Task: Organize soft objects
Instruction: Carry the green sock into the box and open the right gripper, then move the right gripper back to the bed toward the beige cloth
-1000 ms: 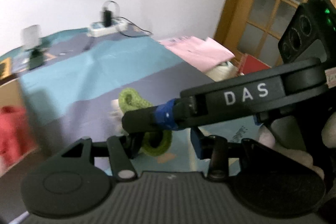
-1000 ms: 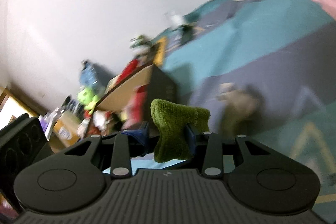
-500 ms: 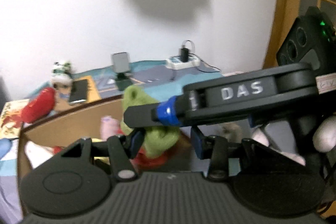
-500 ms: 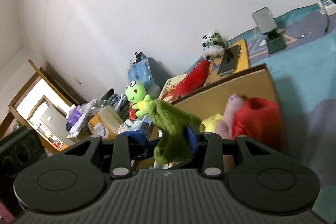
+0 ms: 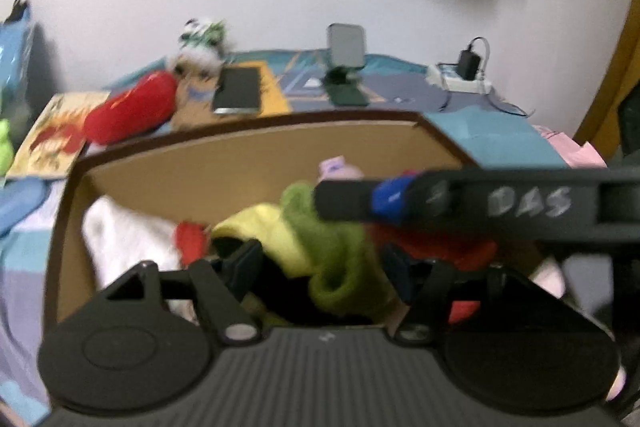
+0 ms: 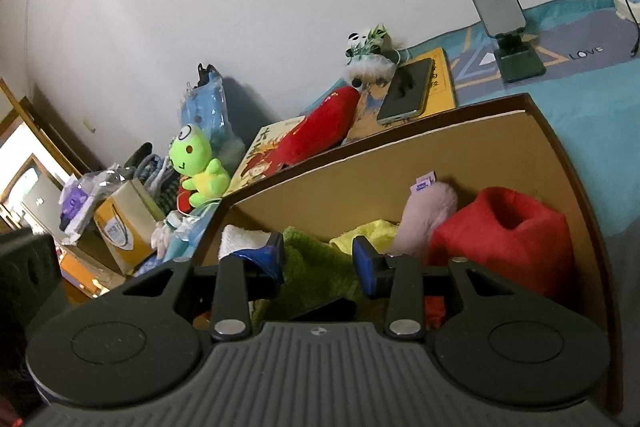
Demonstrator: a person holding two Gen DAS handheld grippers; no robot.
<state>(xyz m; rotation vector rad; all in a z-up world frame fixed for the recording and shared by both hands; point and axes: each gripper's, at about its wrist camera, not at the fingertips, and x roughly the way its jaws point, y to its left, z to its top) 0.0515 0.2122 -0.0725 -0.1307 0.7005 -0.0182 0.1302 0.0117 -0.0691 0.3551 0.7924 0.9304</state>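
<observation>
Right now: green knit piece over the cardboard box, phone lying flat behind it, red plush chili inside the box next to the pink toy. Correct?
One error: the red plush chili lies outside the cardboard box, behind its far wall near the phone. The right wrist view shows it. The green knit piece is over the box; the red item beside the pink toy is something else.

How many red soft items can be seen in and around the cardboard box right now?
3: a big red cloth bundle inside the cardboard box at its right end, a small red piece beside the white cloth, and a long red plush lying behind the box. More may be buried.
</observation>
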